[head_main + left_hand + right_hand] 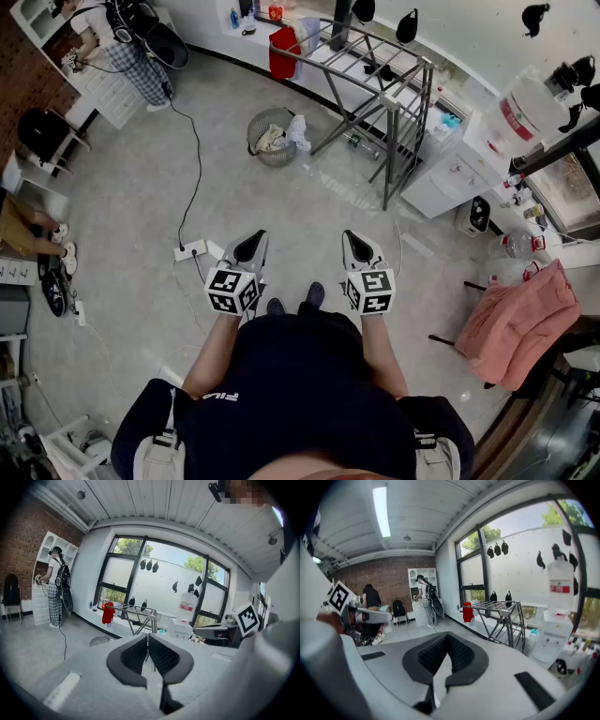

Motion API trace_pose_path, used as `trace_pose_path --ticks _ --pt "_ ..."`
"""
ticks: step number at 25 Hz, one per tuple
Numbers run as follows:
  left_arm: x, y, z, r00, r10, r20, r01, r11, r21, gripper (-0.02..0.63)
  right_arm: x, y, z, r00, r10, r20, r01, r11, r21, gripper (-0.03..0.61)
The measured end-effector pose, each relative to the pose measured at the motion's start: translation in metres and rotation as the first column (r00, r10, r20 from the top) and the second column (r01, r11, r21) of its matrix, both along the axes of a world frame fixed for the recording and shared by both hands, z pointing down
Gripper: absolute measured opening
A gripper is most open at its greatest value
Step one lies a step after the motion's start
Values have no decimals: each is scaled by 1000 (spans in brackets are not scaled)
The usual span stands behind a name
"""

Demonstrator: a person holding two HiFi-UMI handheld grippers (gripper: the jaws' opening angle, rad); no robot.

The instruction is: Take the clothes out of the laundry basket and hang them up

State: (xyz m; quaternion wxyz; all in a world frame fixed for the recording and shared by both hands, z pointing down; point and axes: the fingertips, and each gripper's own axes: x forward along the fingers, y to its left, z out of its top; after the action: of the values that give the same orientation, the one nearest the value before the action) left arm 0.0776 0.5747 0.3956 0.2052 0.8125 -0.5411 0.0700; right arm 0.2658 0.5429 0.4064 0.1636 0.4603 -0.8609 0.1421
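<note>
A round mesh laundry basket with light clothes in it stands on the grey floor ahead of me. Behind it is a grey metal drying rack with a red garment hung at its left end. The rack and the red garment also show in the left gripper view, and the rack in the right gripper view. My left gripper and right gripper are held side by side in front of my body, well short of the basket. Both are shut with nothing in them.
A black cable runs to a white power strip on the floor by my left gripper. A white cabinet with a water dispenser stands right of the rack. A pink cloth lies draped at the right. A person stands at the far left.
</note>
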Motion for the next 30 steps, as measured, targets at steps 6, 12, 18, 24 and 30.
trace_pose_path --ticks 6,12,18,24,30 --pt "4 -8 0 1000 4 6 -5 1000 21 28 1 -15 5 998 1 64 0 1000 -16 -2" --pt "9 -15 0 1000 8 15 -8 1000 22 28 5 -20 8 999 -13 32 14 1000 -11 -2" --pt "7 -21 -1 1000 -19 21 18 999 34 28 2 -21 -1 996 -55 68 53 998 35 0" --pt "18 -29 -5 999 -19 36 16 998 68 29 5 -28 -1 996 -79 46 75 994 74 2" --pt "31 -45 2 998 -26 58 23 998 64 267 14 -42 9 993 -105 55 102 994 49 2"
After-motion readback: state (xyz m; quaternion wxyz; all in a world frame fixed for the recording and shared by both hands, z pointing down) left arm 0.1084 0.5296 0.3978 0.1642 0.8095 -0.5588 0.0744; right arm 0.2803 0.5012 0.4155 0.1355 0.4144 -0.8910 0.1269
